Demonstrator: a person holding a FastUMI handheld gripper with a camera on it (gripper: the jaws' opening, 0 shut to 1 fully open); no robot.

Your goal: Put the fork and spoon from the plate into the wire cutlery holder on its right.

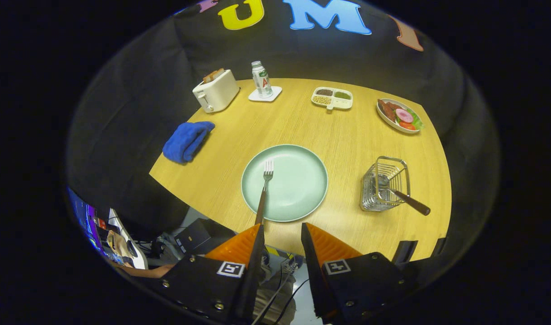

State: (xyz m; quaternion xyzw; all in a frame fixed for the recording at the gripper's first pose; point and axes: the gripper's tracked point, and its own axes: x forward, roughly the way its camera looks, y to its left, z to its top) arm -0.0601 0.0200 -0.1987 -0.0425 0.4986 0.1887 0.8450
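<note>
The tongs (282, 232) hang above the near edge of the table (347, 135), fingers parted with a clear gap between them and nothing held. Just ahead of them sits the plate (302, 180), and on it the fork (264, 192) — tines pointing away, handle running back over the plate's near rim toward the left finger, whose tip hides the handle's end. Whether the finger touches it I cannot tell.

To the right of the plate, apart from it, stands the holder (386, 185). The spoon (404, 196) is already in it, leaning, its dark handle sticking out over the near right side.

Farther back on the table: a blue cloth (187, 141) at the left edge, a toaster (215, 90), a bottle (261, 79) standing on a coaster (275, 94), a divided tray (332, 98) and a dish of food (399, 116) at the far right.
</note>
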